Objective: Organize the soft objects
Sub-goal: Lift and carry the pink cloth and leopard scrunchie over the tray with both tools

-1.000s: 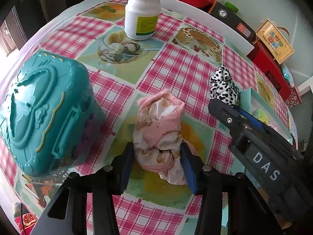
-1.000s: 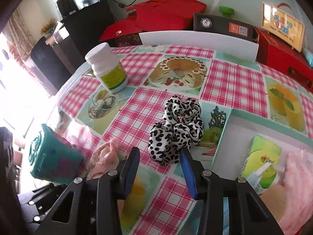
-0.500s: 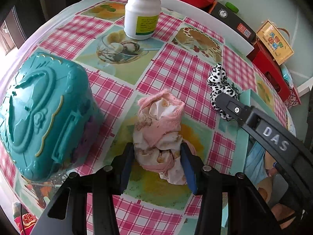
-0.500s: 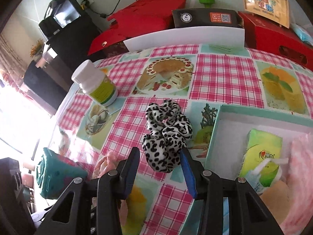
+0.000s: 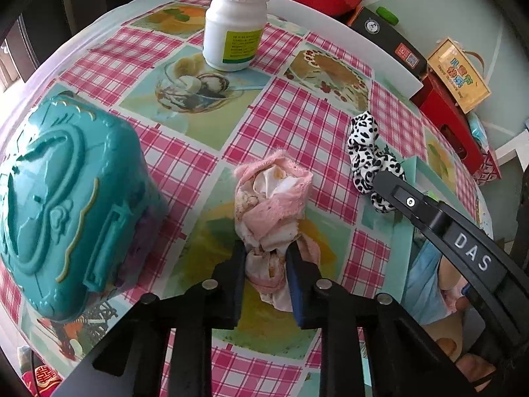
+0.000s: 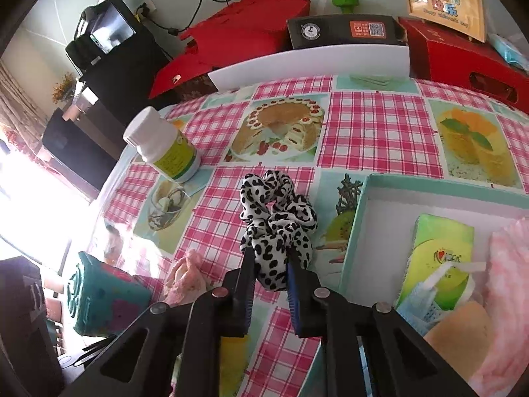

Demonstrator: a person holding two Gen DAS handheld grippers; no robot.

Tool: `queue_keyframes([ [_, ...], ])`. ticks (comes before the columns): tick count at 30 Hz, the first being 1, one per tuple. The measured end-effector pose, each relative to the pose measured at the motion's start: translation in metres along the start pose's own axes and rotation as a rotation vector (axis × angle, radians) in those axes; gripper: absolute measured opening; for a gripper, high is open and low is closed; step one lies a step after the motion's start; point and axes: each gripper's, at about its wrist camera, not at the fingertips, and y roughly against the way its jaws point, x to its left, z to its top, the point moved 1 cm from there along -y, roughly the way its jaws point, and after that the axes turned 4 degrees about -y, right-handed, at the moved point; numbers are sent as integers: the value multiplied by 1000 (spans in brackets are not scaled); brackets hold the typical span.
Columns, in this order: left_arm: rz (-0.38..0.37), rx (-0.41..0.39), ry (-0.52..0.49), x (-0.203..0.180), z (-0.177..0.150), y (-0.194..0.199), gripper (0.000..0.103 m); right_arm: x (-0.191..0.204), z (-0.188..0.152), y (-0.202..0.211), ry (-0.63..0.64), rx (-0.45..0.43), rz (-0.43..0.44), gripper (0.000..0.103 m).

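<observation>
Grippers are both clamped on fabric. Left gripper [image 5: 266, 261] is pinched on the near end of the pink cloth [image 5: 272, 205]; the bundle is bunched between the fingers [image 5: 236, 274] and extends forward from the tips, resting on the checked tablecloth [image 5: 297, 125]. Right gripper [image 6: 269, 276] is closed on the near edge of the black-and-white spotted scrunchie [image 6: 276, 211], which is spread ahead of the tips on the cloth.

From the left tool: teal plastic case [image 5: 62, 205] is seen to its left, close by; white bottle [image 5: 236, 21] stands upright far ahead; scrunchie is seen ahead-right, with the right tool's arm crossing in front of it.

From the right tool: mint-rimmed box [image 6: 360, 211] is seen just right of the scrunchie, not touching as far as can be told. Inside it a green tissue pack [image 6: 439, 258] and a fluffy pink item [image 6: 509, 284] are seen. Pink cloth is seen to the lower left, teal case further left.
</observation>
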Motion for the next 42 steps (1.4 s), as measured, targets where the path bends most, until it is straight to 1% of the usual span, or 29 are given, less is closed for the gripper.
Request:
queue_keyframes([
  [6, -12, -41, -11, -3, 4, 9, 22, -2, 1, 13, -7, -22, 23, 17],
  [10, -34, -62, -17, -5, 7, 15, 22, -1, 1, 25, -7, -47, 31, 17],
  [17, -54, -140, -37, -10, 14, 34, 22, 0, 2, 56, -5, -114, 41, 17],
  [24, -91, -188, -65, -17, 14, 51, 22, -7, 0, 89, -17, -179, 40, 17],
  [30, -124, -241, -116, -28, 10, 67, 22, -13, -9, 125, -35, -258, 11, 17],
  [42, -188, -293, -200, -50, 3, 84, 22, -39, -26, 185, -105, -379, -75, 17],
])
